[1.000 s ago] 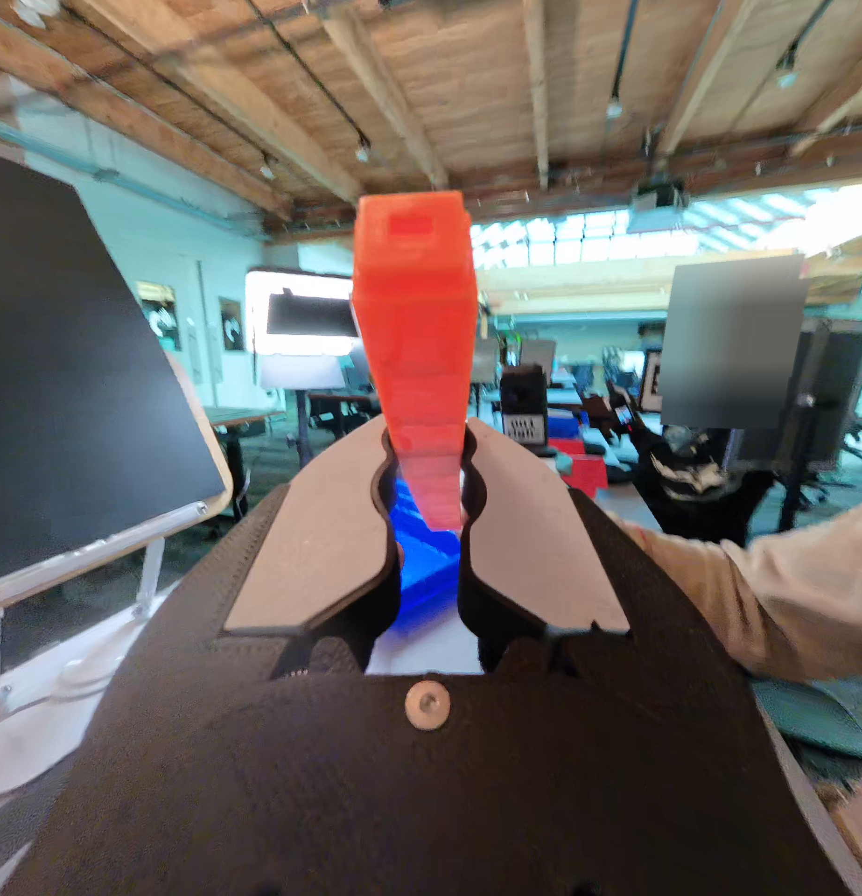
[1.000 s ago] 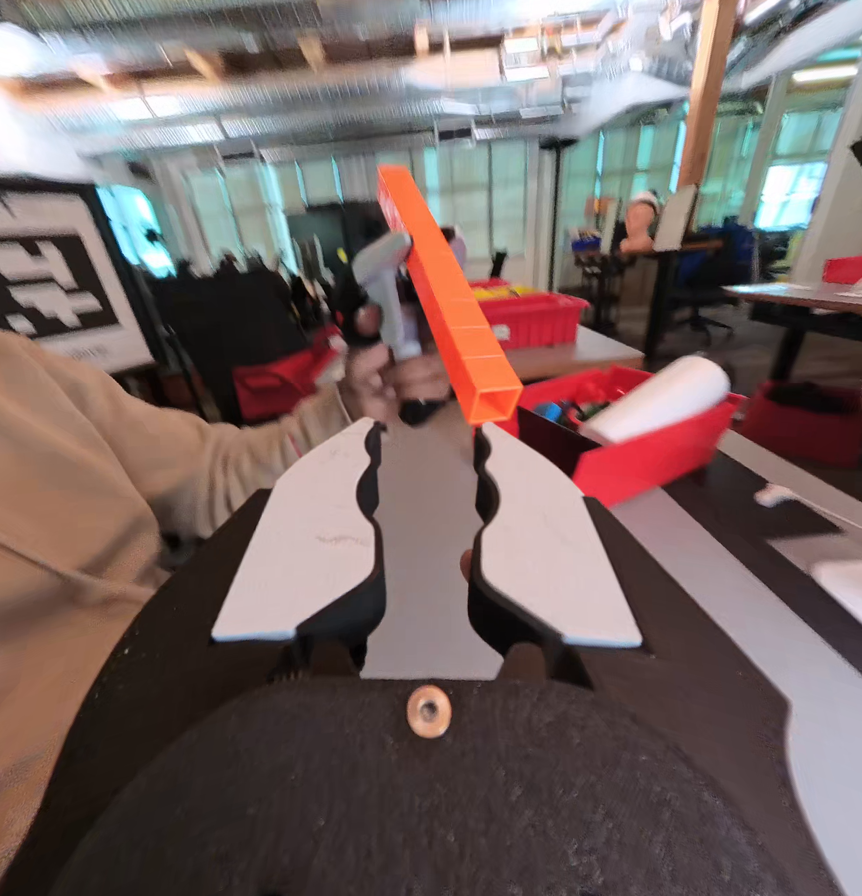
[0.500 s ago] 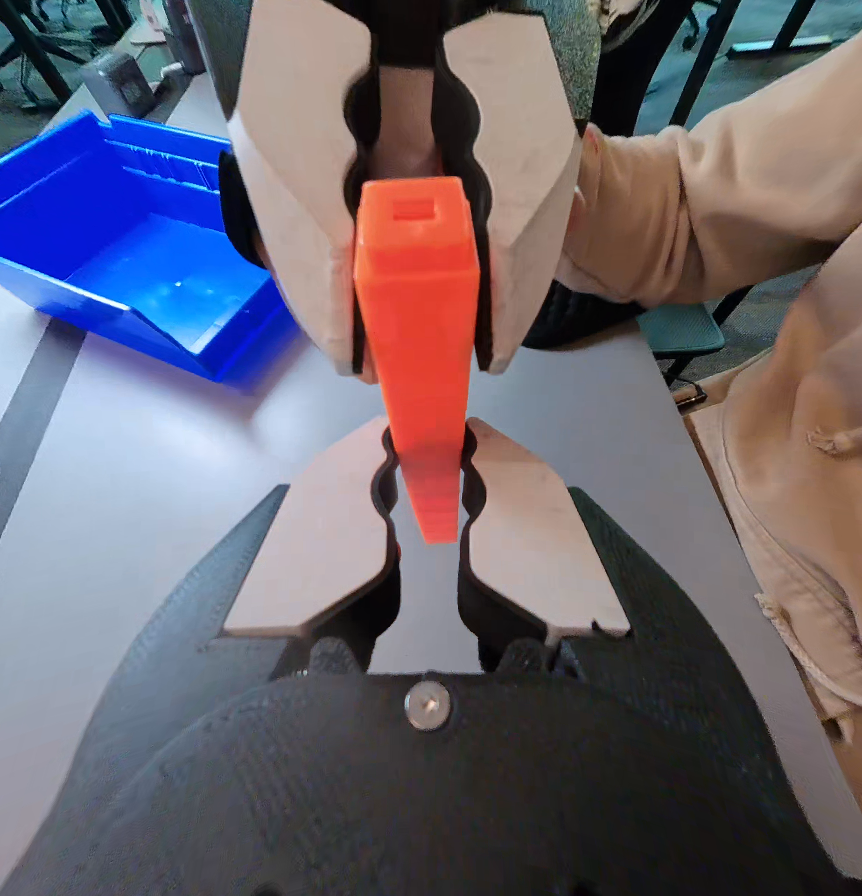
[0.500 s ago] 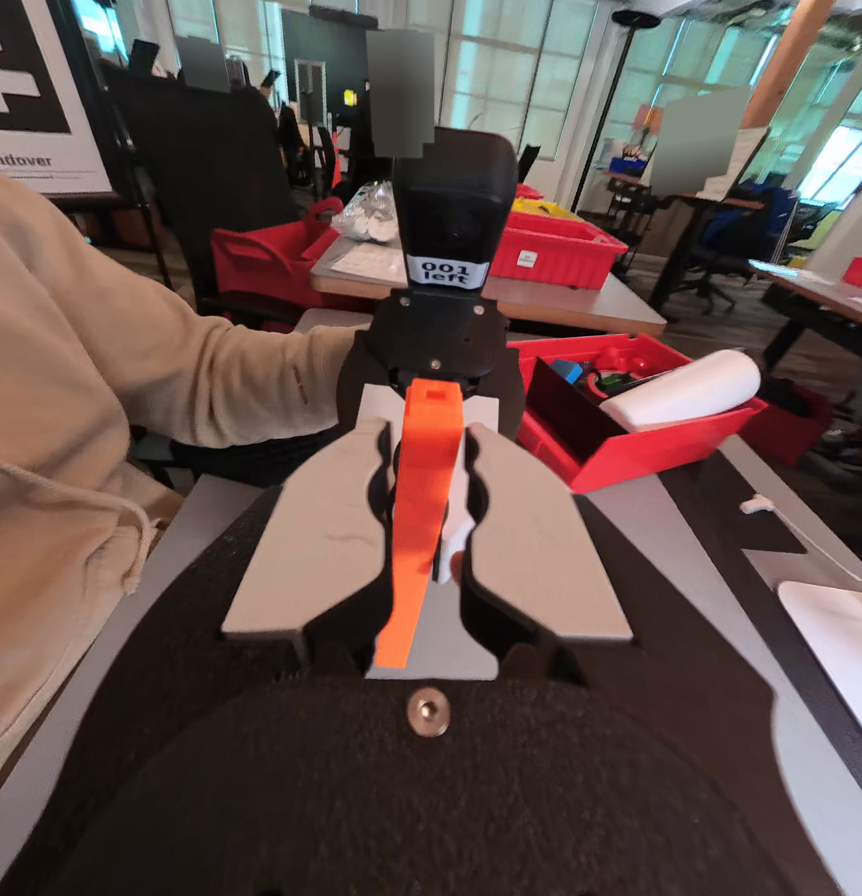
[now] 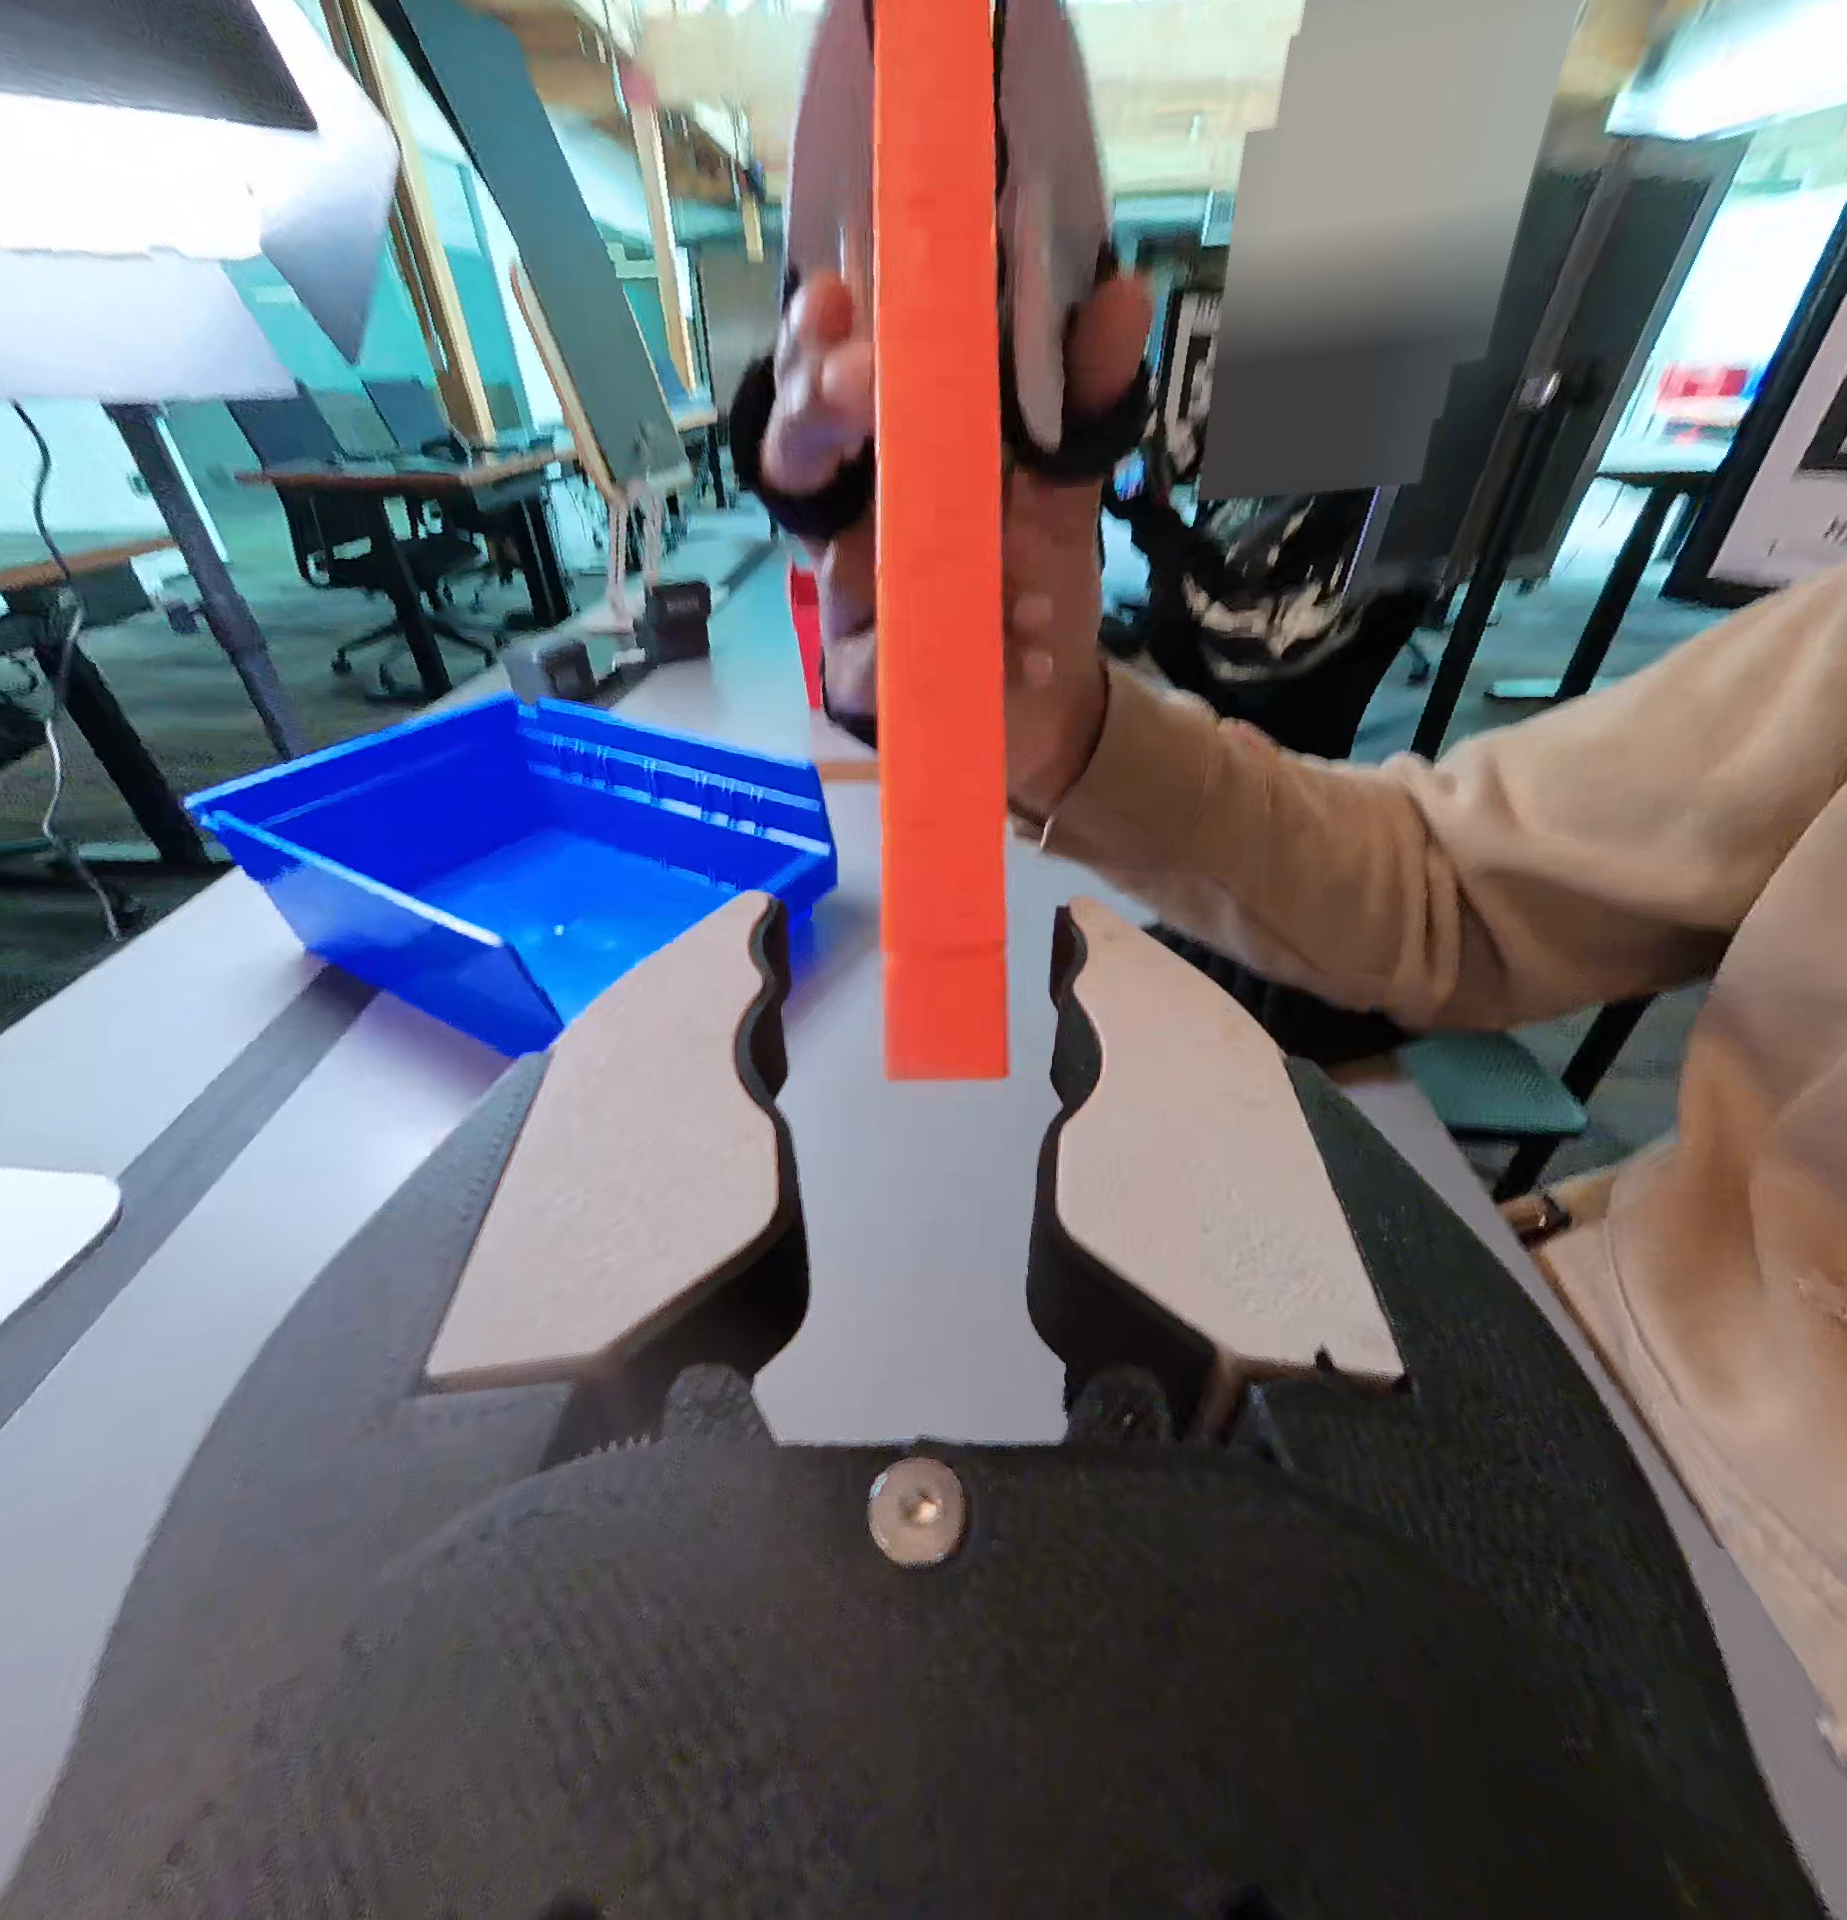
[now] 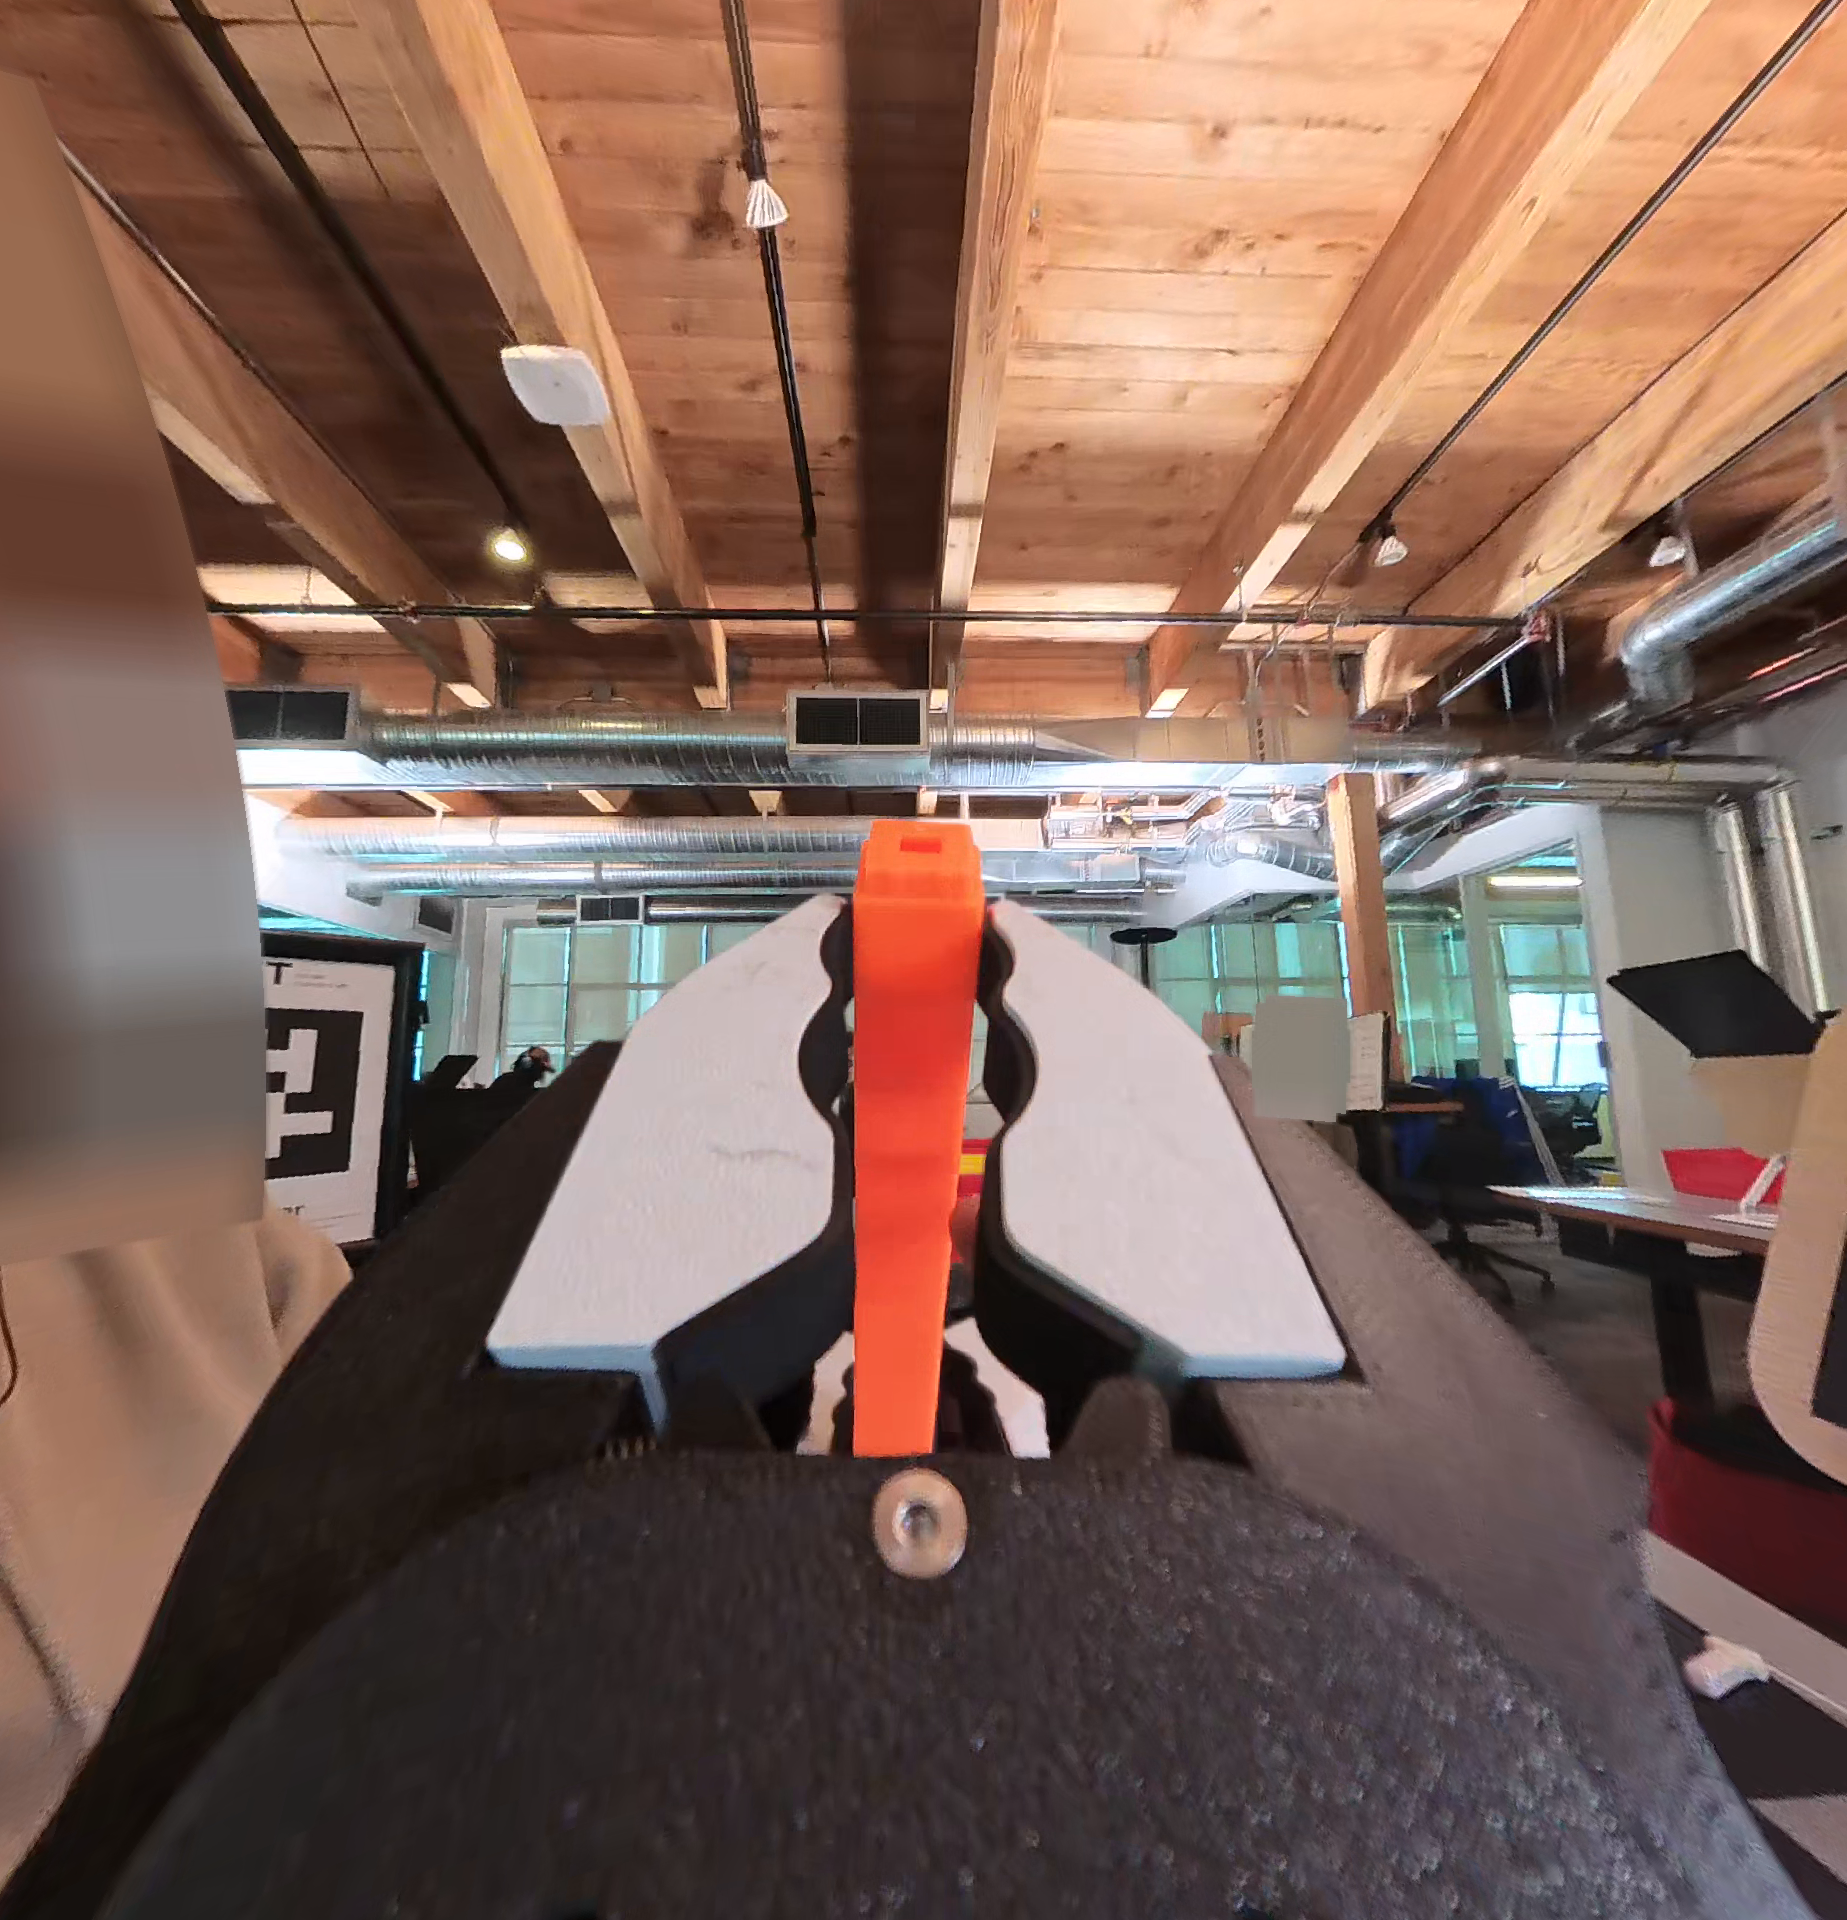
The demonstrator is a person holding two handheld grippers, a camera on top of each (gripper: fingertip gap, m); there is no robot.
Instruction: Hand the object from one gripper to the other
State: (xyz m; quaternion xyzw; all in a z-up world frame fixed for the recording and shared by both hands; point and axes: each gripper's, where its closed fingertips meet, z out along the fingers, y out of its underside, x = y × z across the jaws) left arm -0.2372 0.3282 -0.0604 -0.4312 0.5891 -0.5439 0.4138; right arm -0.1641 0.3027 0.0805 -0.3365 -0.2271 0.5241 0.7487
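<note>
Fingers (image 6: 1116, 1122) of my right gripper (image 6: 916, 914) clamp the orange bar (image 6: 903, 1143); left gripper (image 5: 917, 920) stands wide, bar between, untouched. Handover complete, I judge; next, withdraw left.

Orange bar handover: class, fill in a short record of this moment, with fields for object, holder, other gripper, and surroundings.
object: long orange bar, square in section
holder: right gripper, fingers closed on the bar's sides
other gripper: left gripper, fingers apart, bar's lower end hanging between their tips without contact
surroundings: blue bin on the grey table, left of the bar
handover state: bar now with the right gripper only
</note>
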